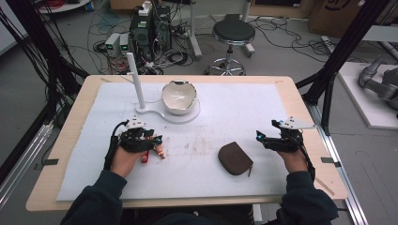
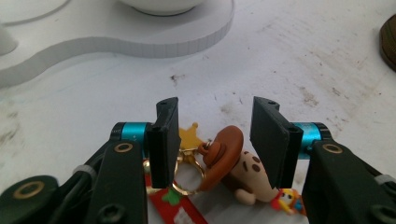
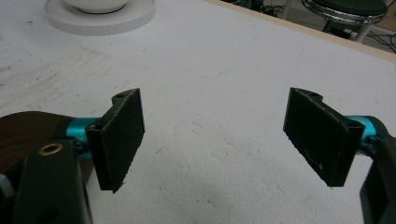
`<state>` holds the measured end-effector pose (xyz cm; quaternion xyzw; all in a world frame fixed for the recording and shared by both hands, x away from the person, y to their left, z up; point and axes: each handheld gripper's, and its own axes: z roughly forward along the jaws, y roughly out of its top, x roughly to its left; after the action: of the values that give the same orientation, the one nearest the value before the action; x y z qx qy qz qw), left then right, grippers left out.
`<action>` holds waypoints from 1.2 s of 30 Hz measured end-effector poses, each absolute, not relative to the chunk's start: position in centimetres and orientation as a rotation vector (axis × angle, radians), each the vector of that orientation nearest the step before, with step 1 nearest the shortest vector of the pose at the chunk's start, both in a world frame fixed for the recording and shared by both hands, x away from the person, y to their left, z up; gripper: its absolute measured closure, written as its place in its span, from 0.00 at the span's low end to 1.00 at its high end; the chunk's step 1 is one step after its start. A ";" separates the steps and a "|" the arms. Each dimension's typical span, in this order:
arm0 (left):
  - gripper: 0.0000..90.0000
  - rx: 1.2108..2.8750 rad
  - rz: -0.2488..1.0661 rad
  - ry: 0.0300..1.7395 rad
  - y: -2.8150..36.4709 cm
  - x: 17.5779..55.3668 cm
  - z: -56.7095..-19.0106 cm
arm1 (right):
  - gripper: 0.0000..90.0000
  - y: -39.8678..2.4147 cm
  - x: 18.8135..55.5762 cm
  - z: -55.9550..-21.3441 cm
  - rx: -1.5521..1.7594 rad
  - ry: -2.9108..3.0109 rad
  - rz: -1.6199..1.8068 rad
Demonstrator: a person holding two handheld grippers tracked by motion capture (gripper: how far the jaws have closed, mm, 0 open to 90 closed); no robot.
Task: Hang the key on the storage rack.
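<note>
Brown keychain (image 2: pixel 229 161) loose between left claw (image 2: pixel 215 140) | right claw (image 3: pixel 212 135) wide over bare mat (image 3: pixel 224 70)

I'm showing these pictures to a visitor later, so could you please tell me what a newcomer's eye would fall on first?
Probably the colourful keychain, with its brown-capped mushroom figure and gold ring, lying on the white mat between the parted jaws of the left hand-held gripper. Next, the white bowl on its white stand with an upright post, at the far middle of the table. A brown pouch lies near the right hand-held gripper, whose jaws stand wide apart.
</note>
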<state>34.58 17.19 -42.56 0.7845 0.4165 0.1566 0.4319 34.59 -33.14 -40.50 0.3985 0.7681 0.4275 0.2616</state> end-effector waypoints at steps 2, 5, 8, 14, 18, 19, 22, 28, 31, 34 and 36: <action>0.57 1.973 0.402 1.055 17.2 33.7 -42.5 | 0.23 -33.2 34.6 -40.5 1.078 2.077 1.158; 0.54 1.974 0.406 1.109 17.2 32.6 -42.6 | 0.23 -33.2 34.6 -40.5 1.082 2.077 1.158; 0.54 1.963 0.407 1.158 16.9 31.7 -42.7 | 0.23 -33.2 34.6 -40.4 1.073 2.075 1.159; 0.51 1.995 0.383 1.184 15.7 31.9 -43.5 | 0.23 -33.1 34.7 -40.5 1.067 2.082 1.154; 0.48 1.964 0.361 1.178 15.2 32.7 -43.7 | 0.23 -33.0 34.7 -40.5 1.069 2.082 1.156; 0.48 1.962 0.361 1.167 14.9 32.8 -43.8 | 0.23 -33.0 34.7 -40.5 1.070 2.083 1.152; 0.43 2.003 0.351 1.144 14.3 33.1 -44.3 | 0.23 -33.0 34.7 -40.5 1.071 2.085 1.149; 0.54 2.036 0.340 1.108 14.0 33.5 -44.4 | 0.23 -32.9 34.7 -40.6 1.071 2.092 1.145; 0.55 2.055 0.312 1.094 14.4 33.8 -44.2 | 0.23 -33.0 34.7 -40.6 1.069 2.090 1.147; 0.55 1.989 0.248 1.059 15.3 34.0 -43.1 | 0.23 -33.1 34.7 -40.5 1.075 2.089 1.149; 0.55 1.947 0.224 1.029 16.0 34.1 -42.1 | 0.23 -33.1 34.7 -40.5 1.077 2.086 1.149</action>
<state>34.07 16.01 -42.06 0.7867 0.4156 0.0907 0.4474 34.66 -33.07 -40.52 0.3979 0.7705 0.4242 0.2609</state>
